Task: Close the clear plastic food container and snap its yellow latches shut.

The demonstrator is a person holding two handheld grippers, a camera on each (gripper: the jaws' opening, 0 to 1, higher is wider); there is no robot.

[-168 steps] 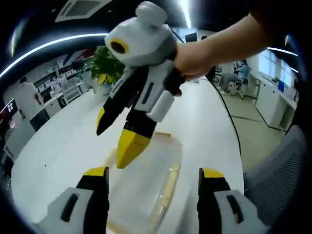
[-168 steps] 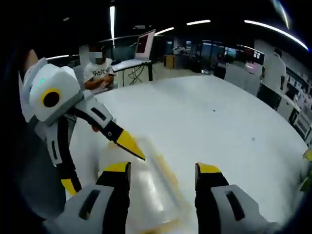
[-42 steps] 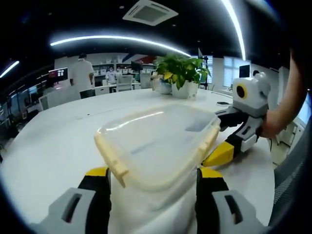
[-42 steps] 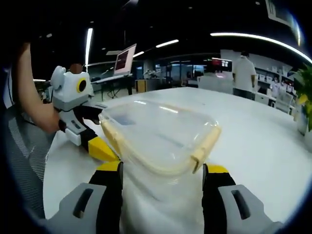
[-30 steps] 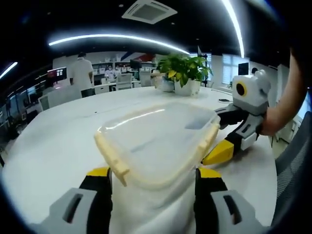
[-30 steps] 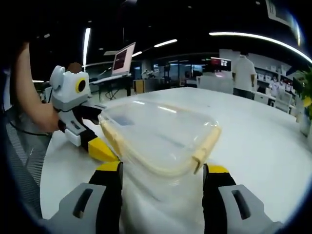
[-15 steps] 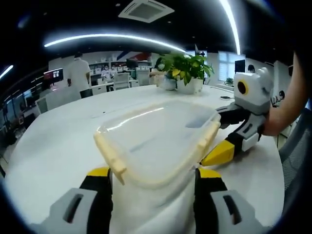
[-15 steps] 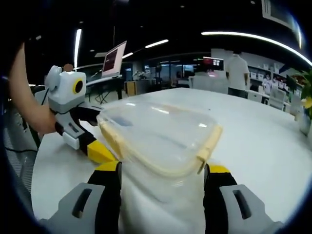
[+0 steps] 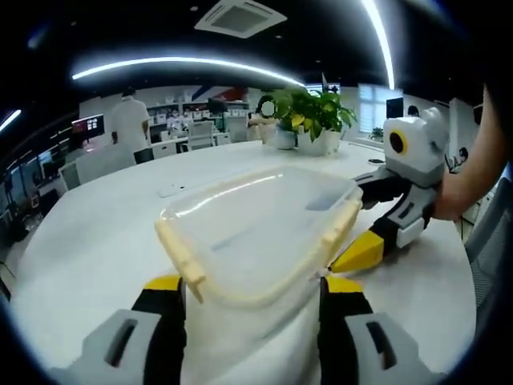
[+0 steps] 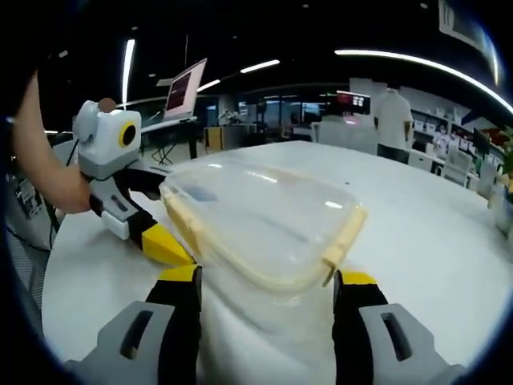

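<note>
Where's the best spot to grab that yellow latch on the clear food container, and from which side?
Probably the flap's free lower edge: the yellow latch hangs off the rim of the clear container, just above the left tongs. Come from below and outside, pressing it inward against the wall.

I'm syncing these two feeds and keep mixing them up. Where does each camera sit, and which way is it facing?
Left gripper view: rides on the left gripper, looking along its jaws across the clear container toward a potted plant; the right gripper and the person's forearm enter from the right.
Right gripper view: rides on the right gripper, facing the container's opposite side, toward a laptop; the left gripper and a forearm enter from the left.
Shared: the container, the white table and both grippers.
</note>
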